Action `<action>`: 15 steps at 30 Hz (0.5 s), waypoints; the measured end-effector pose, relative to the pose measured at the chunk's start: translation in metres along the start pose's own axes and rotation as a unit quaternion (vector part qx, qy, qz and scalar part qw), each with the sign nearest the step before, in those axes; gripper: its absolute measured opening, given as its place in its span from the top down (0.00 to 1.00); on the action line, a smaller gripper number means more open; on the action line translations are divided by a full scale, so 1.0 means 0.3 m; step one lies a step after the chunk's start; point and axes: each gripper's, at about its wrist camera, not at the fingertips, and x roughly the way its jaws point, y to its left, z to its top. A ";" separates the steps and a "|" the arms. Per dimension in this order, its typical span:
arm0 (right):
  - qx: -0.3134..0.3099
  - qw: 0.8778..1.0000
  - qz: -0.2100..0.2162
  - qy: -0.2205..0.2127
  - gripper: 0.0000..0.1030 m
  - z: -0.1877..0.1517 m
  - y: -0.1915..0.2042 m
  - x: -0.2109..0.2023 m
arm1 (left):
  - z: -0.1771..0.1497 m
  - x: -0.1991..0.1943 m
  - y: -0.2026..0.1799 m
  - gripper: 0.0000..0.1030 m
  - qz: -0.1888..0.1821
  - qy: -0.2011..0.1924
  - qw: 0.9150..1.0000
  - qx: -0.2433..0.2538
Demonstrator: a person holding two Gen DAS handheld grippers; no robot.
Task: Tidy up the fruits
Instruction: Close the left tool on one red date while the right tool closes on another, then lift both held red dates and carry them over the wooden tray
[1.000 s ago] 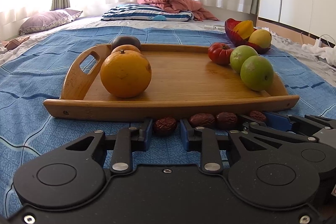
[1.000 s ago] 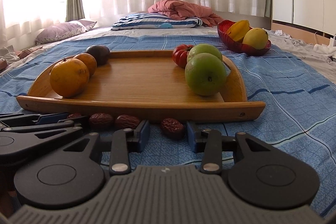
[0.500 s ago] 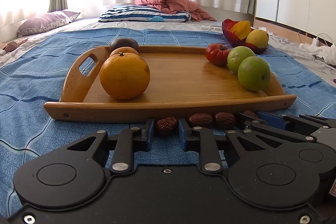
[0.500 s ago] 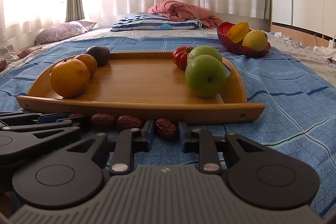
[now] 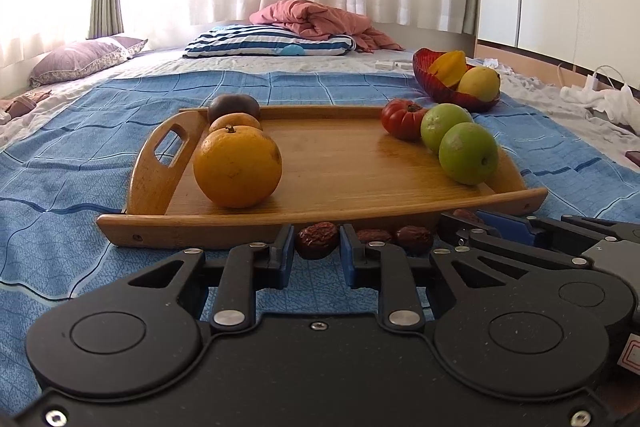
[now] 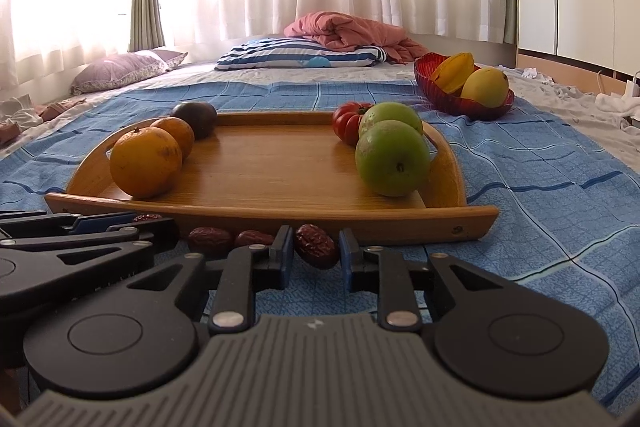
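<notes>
Two claws, left claw (image 5: 318, 254) and right claw (image 6: 316, 254), each seemingly pinching one date, long axis crosswise

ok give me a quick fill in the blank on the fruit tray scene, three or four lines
1. Each gripper has a wrinkled red ____ between its fingers: the left gripper and the right gripper.
2. The wooden tray holds two green apples beside a red ____.
3. The large orange sits at the tray's ____ side.
4. The red bowl rests on the blue ____.

Missing words: date; tomato; left; blanket
</notes>
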 end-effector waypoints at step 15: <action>-0.010 0.999 0.004 -0.030 0.72 0.056 0.000 -0.029 | 0.063 -0.018 0.001 0.78 -0.014 -0.015 1.000 -0.008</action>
